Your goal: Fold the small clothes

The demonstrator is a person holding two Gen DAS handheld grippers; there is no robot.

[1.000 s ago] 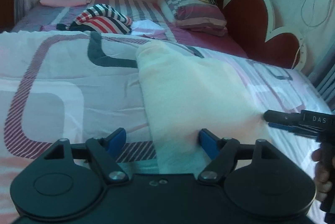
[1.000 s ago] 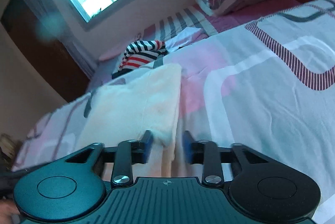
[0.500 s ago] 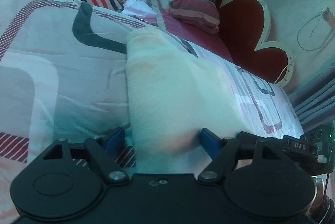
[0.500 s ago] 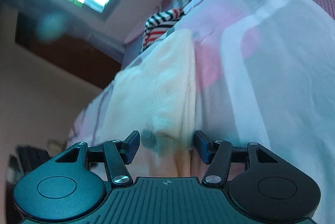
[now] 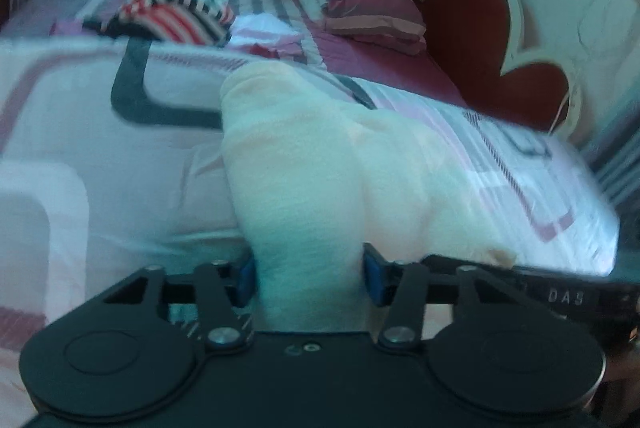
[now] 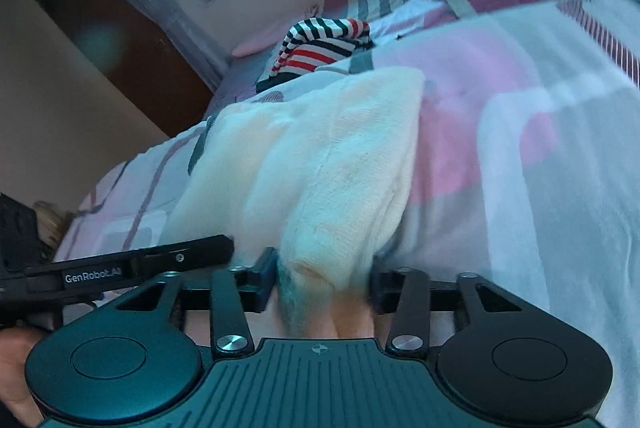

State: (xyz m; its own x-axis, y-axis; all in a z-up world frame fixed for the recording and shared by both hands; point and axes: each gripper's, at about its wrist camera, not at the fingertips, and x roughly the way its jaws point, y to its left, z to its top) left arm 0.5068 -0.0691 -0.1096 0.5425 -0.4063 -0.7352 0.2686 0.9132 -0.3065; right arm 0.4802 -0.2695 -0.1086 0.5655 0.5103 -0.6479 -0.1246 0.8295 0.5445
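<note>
Cream knit garment (image 5: 304,164) lay lengthwise away across patterned pink-white bedspread (image 5: 100,156), room either side; near edge between closing left gripper (image 5: 307,278) and right gripper (image 6: 322,282) jaws, pads touching cloth.

Open bedspread (image 5: 100,156) left of the left hand-held gripper (image 5: 308,278). Ahead, beyond the cream garment (image 5: 304,164): striped clothes (image 5: 176,16), pillows (image 5: 368,4), headboard (image 5: 480,40) blocking. Right hand-held gripper (image 6: 322,280) crowded by the left at its left; bare bedspread to its right.
</note>
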